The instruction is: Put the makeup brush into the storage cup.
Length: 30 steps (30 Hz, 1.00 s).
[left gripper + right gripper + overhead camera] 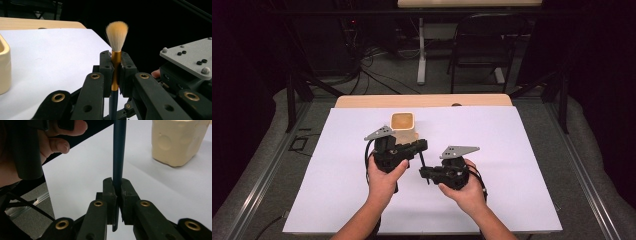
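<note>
A: In the high view, nearest to the camera are the two forearms of the person, and each hand holds a gripper over the white sheet (512, 165) on the table. The left gripper (422, 145) stands just in front of the cream cup (403, 125), and the right gripper (424, 172) is close beside it, lower and to the right

B: Why are they so near to each other?

A: I think they share one brush. A thin dark handle (424, 165) runs between them, so this looks like a handover or a regrip, with the cup as the likely place for the brush

B: And the left gripper view?

A: Nearest are its own black jaws, and they are closed on the brush (115, 70) at the golden ferrule. The pale bristles (117, 35) point up, free of any contact. The cup (3, 67) is at the left edge, apart from the brush. The grey plate (192, 58) of the other gripper is at the right

B: Then the right gripper view?

A: Its jaws are also closed, clamped on the dark blue handle (118, 155) near the lower end, and the handle rises straight up between them. The hand (50, 145) that holds the other gripper is at the upper left, and the cup (175, 142) stands well behind at the upper right. Holding both ends keeps the brush steady, in my judgement
</note>
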Available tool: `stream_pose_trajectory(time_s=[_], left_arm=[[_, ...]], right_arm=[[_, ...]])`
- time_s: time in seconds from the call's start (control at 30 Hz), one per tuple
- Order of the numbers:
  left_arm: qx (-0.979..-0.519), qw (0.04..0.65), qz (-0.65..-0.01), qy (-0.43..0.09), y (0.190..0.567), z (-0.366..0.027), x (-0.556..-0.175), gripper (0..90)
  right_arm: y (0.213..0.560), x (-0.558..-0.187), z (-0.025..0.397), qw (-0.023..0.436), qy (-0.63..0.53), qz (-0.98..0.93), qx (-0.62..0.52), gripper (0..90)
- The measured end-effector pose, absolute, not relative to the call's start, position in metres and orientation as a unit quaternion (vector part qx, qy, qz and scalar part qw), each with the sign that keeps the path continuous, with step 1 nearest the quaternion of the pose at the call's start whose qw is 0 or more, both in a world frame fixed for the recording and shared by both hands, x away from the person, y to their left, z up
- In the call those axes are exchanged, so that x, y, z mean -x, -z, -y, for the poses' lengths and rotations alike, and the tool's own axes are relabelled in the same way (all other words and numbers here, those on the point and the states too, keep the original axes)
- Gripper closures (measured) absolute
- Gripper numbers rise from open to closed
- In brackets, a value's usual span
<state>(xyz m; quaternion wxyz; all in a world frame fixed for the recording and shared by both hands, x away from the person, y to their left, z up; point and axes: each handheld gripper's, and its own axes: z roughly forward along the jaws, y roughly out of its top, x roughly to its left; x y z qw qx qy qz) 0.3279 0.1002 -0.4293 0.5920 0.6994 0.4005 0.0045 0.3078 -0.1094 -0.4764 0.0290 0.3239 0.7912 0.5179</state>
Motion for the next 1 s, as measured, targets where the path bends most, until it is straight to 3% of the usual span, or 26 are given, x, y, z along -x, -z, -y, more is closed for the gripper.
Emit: stream_pose_trajectory(time_s=[0.83, 1.0], left_arm=[[-0.695, 0.596, -0.402, 0.0, 0.4287, -0.1004, -0.3287, 83.2], [-0.696, 0.596, -0.4, -0.005, 0.4275, -0.1012, -0.329, 83.2]], right_arm=[[0.4752, -0.3076, 0.1109, 0.027, -0.518, -0.791, -0.325, 83.9], [0.4754, -0.3087, 0.1116, 0.019, -0.53, -0.783, -0.324, 75.2]])
